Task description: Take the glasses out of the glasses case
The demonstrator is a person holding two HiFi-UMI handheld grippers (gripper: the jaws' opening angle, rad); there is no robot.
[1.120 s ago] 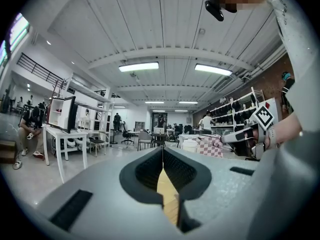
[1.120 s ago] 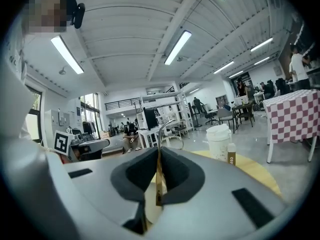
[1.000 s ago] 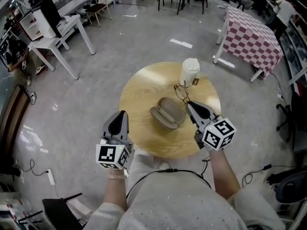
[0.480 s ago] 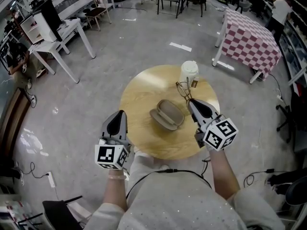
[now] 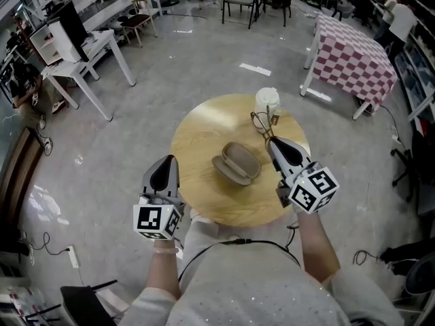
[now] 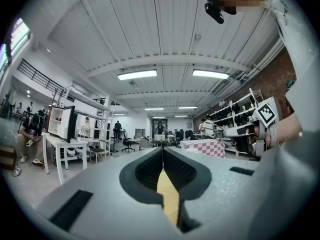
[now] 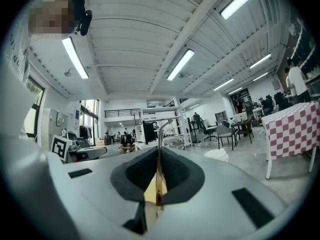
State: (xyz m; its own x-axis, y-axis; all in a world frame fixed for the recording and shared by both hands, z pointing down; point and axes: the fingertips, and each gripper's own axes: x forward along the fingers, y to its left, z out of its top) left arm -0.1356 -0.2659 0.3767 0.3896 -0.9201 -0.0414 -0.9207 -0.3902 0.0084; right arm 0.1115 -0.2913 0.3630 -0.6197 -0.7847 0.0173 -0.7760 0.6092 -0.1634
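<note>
The right gripper [image 5: 271, 142] was closed on a thin arm of the glasses [image 5: 260, 122], which stuck out ahead of its tips, near the white cup [image 5: 267, 100] and apart from the case. In the right gripper view the metal arm ran pinched between the two pads [image 7: 150, 171]. The case [image 5: 236, 161] lay open near the middle of the round wooden bench [image 5: 197, 134]. The left gripper [image 5: 166, 160] hung at the bench's near edge, jaws together and empty.
</note>
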